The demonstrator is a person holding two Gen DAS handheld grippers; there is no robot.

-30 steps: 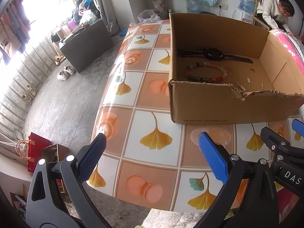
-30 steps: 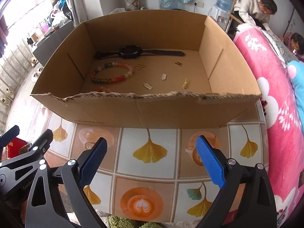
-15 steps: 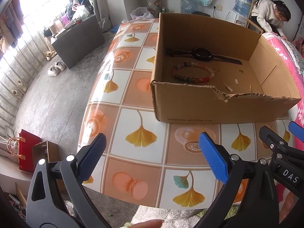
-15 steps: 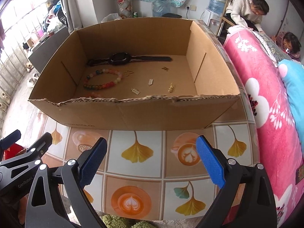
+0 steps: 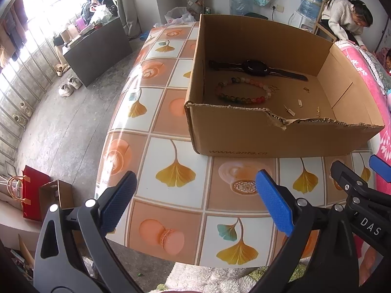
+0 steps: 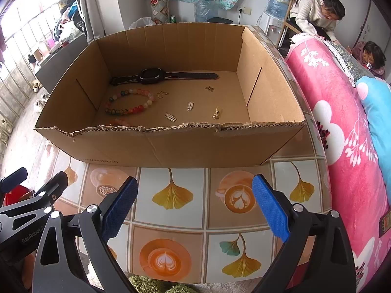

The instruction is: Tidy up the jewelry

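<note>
A: Left wrist view: left gripper (image 5: 195, 191) wide, holding nothing, above the table (image 5: 171, 112) near its front edge. Box (image 5: 268, 141) sits at 1 o'clock from it.

B: Right one?

A: Right gripper (image 6: 194, 195) also wide, holding nothing, over the tablecloth just short of the box's near wall (image 6: 171, 144). Box dead ahead, 12 o'clock. Each gripper shows at the edge of the other's view, so they're side by side.

B: Jewelry?

A: All inside the box, on its floor. Watch (image 6: 156, 75) lies flat along the far wall, strap stretched out. Bead bracelet (image 6: 129, 102) just in front of it, toward 7 o'clock from the watch. Second, pinkish bracelet (image 6: 119, 122) close against the near wall, mostly hidden by the torn rim.

B: Small stuff?

A: Gold pieces scattered, apart from each other: clover charm (image 6: 162, 94) just beside the beads at 3 o'clock, one charm (image 6: 209, 88) nearer the watch strap end, two bar charms (image 6: 190, 105) (image 6: 170, 117) mid-floor, chain bit (image 6: 216, 114) at 3 o'clock of those. Too small to tell more.

B: Surroundings?

A: Pink blanket (image 6: 342, 127) at 3 o'clock of the table. A person (image 6: 315, 17) seated far back at 1 o'clock.
</note>
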